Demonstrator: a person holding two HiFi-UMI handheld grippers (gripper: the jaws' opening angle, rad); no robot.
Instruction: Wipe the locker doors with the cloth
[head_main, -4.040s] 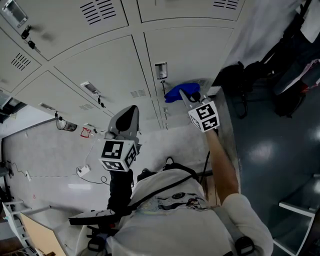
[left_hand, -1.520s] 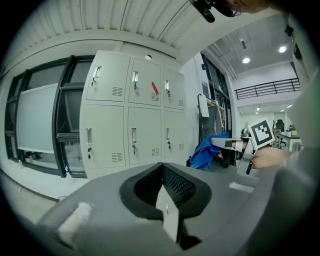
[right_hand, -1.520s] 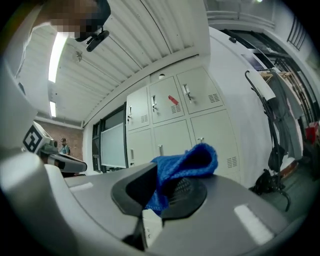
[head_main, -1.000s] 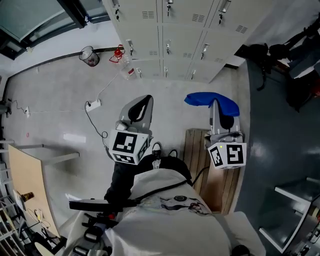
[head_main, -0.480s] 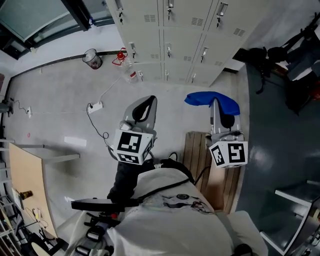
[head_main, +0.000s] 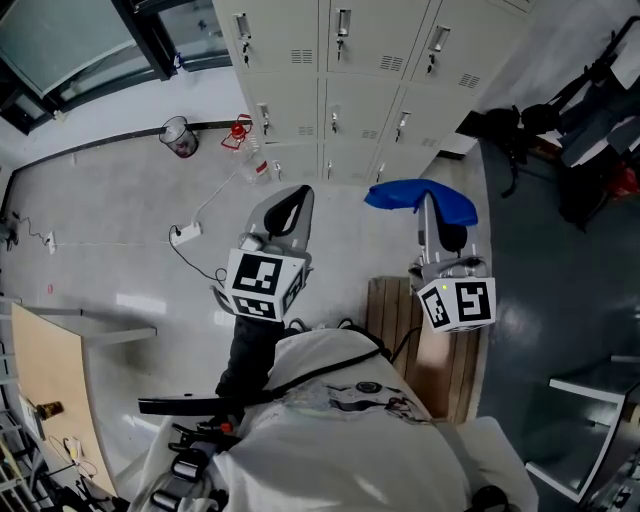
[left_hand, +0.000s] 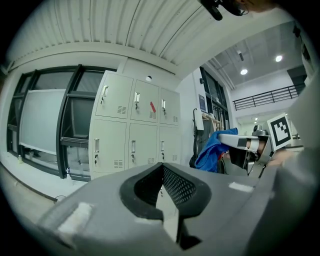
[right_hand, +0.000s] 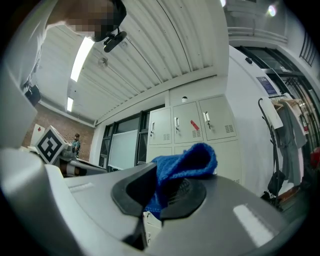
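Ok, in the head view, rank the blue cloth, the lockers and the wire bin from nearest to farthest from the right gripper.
1. Blue cloth: clamped in the right gripper's jaws.
2. Lockers: straight ahead of the jaws.
3. Wire bin: far off to the left of the lockers.

The floor (head_main: 110, 240) is pale grey. A big window (left_hand: 45, 120) has dark frames. A long lamp (right_hand: 82, 52) shines above.

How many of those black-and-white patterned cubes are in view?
2. The left cube rides on the left hand-held gripper; the right cube on the right hand-held gripper, which grips the blue cloth. None seems hidden.
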